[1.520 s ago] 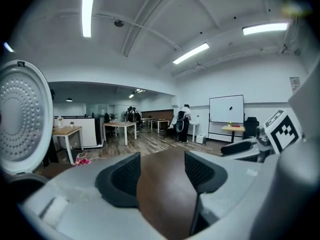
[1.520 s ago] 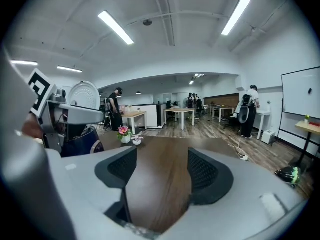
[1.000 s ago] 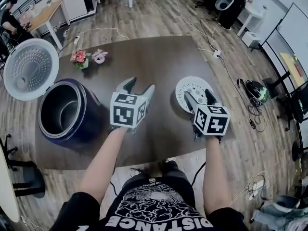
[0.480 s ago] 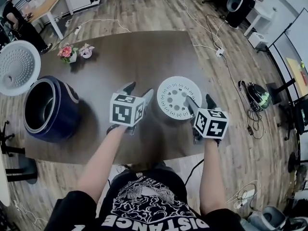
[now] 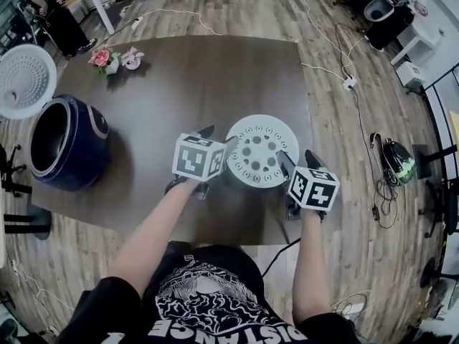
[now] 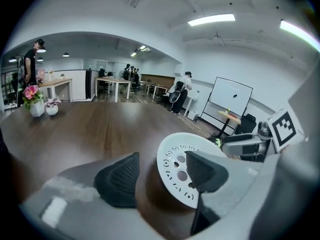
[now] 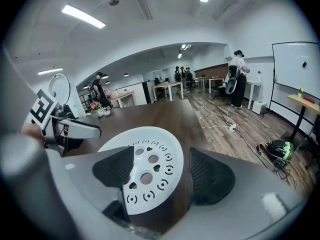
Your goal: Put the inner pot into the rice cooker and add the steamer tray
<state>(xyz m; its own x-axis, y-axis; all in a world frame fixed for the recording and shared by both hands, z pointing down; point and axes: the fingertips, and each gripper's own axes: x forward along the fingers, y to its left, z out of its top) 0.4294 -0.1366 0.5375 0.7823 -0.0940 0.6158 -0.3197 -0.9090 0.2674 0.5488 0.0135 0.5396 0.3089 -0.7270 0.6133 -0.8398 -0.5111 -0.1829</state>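
The white perforated steamer tray (image 5: 258, 149) lies flat on the dark wooden table (image 5: 208, 77), near its front edge. My left gripper (image 5: 219, 138) stands open at the tray's left side; in the left gripper view the tray (image 6: 172, 161) has its rim between the pads (image 6: 119, 178), with a gap showing. My right gripper (image 5: 297, 158) is open at the tray's right side, and the tray (image 7: 145, 174) has its rim between that gripper's pads (image 7: 212, 176) too. The blue rice cooker (image 5: 68, 145) stands at the table's left with its white lid (image 5: 25, 81) up and a dark inside.
Two small flower pots (image 5: 107, 59) stand at the table's far left corner. A person (image 5: 54, 16) stands by a desk beyond. Cables and a black and green object (image 5: 394, 165) lie on the floor to the right. A whiteboard (image 6: 231, 96) stands further off.
Both grippers have sunk towards the table and closed in on the tray, one at each side. The tray's rim now lies between each pair of jaws. The head view has shifted right.
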